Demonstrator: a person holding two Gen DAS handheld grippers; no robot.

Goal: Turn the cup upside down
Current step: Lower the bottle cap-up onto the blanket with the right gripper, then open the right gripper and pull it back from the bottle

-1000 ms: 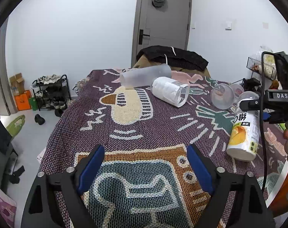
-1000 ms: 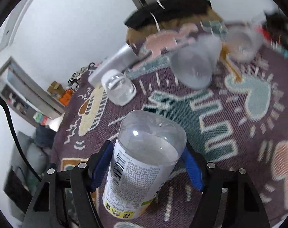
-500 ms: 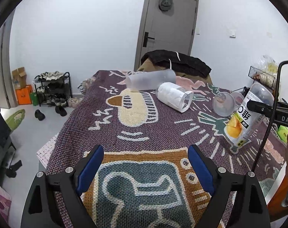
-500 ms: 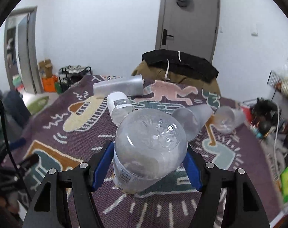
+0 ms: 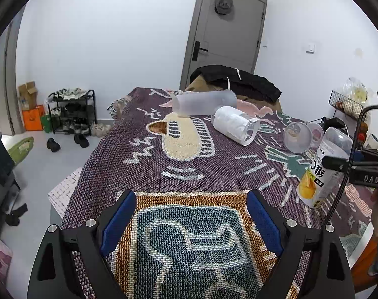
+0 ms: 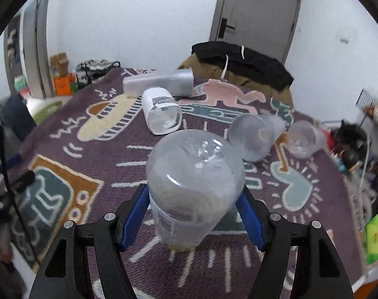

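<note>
My right gripper (image 6: 192, 215) is shut on a clear plastic cup with an orange-fruit label (image 6: 193, 186). The cup stands upside down, closed bottom up, rim resting on the patterned blanket (image 6: 71, 174). In the left wrist view the same cup (image 5: 321, 172) leans slightly at the right edge of the bed, held by the right gripper's black fingers (image 5: 338, 164). My left gripper (image 5: 190, 220) is open and empty, low over the near end of the blanket (image 5: 189, 169).
Several other cups lie on their sides on the blanket: a tall frosted one (image 5: 203, 103), a white-labelled one (image 5: 235, 125), and two clear ones (image 5: 297, 137). A black jacket (image 5: 236, 81) lies at the far end. A wire rack (image 5: 345, 103) stands at the right.
The right gripper has turned the labelled cup from a steep tilt to bottom-up and lowered it onto the blanket. The left gripper has risen and drawn back slightly, still open.
</note>
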